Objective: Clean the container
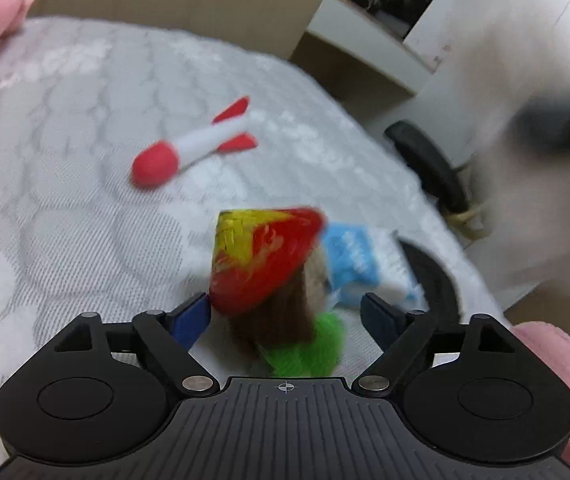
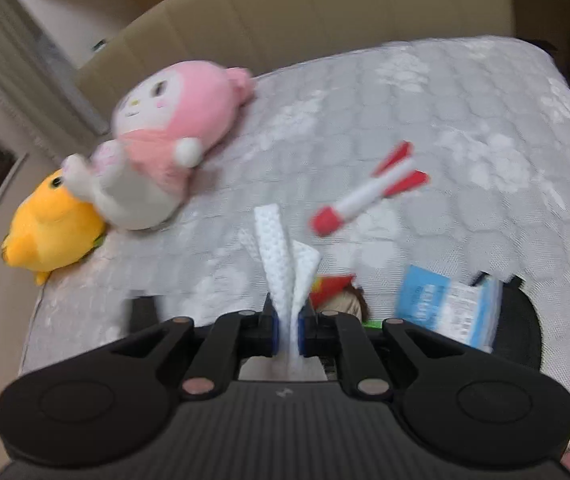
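Observation:
My left gripper (image 1: 287, 312) stands open over the bed, blue pads wide apart. Between them stands a small doll (image 1: 269, 264) with a red and yellow hat, brown hair and a green skirt; the left pad sits close to the hat, the right pad is clear of it. Behind the doll lie a blue wipes pack (image 1: 355, 264) and a black curved rim (image 1: 439, 280), possibly the container. My right gripper (image 2: 289, 320) is shut on a white textured wipe (image 2: 275, 248) that sticks up past its fingers. The wipes pack (image 2: 445, 308) rests on the black rim (image 2: 525, 320) to its right.
A red and white toy rocket (image 1: 193, 148) (image 2: 365, 196) lies on the grey quilted mattress (image 2: 465, 120). A pink plush (image 2: 173, 128) and a yellow plush (image 2: 49, 232) lie at the left. A beige headboard (image 2: 325, 12) stands behind. A black chair arm (image 1: 425, 160) is off the bed's right edge.

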### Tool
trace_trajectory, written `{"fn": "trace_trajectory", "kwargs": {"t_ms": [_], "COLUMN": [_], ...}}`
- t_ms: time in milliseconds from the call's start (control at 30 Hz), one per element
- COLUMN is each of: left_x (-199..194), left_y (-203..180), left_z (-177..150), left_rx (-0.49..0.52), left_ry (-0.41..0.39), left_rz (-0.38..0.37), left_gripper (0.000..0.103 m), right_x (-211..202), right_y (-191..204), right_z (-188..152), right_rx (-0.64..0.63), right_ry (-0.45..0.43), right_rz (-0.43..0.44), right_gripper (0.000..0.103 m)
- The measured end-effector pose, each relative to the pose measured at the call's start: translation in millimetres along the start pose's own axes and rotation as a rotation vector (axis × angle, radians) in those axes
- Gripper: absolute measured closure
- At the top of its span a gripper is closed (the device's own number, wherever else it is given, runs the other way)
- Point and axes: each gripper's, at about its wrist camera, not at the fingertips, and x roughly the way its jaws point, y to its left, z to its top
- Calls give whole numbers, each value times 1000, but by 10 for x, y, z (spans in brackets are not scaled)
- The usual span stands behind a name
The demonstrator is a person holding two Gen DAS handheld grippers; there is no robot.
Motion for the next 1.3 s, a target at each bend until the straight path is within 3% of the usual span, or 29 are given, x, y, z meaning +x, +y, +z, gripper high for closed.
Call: {"fn": "trace_trajectory", "kwargs": {"t_ms": [100, 267, 367, 500, 567, 633, 733, 800, 967, 1300], "left_x": [104, 231, 195, 127, 125, 157, 166, 178, 323, 326], "left_y": [-56, -343, -390, -380, -332, -218, -190, -174, 2, 29], "left_z": [114, 86, 30, 3, 13, 32, 57, 80, 89, 73], "left_rx": [-66, 56, 120, 92, 101, 45, 25, 25, -48, -64], "left_ry": [58, 183, 180, 142, 121, 123, 103, 85, 126, 128], "left_rz": [27, 311, 412, 455, 504, 536, 528, 510, 449, 439], "left_gripper": [9, 9, 9, 5, 5, 5, 4, 4, 2, 1], "right_x": [153, 360, 519, 744, 902, 1027, 1061, 1063, 1138, 1253], "right_y": [-361, -719, -868, -805, -747, -643, -565, -616, -756, -891], "right_z": [-7, -135, -230, -394, -469, -523, -513, -468, -461, -407], "right_rx": [74, 115, 165, 122, 91, 10, -57, -37, -6, 21], "right_ry": [-7, -74, -101, -90, -68, -61, -91, -87, -88, -54], "right_rz": [9, -11, 78, 153, 172, 127, 88, 102, 80, 80], "right_gripper": [93, 93, 93, 91, 91, 91, 91, 91, 91, 89]}}
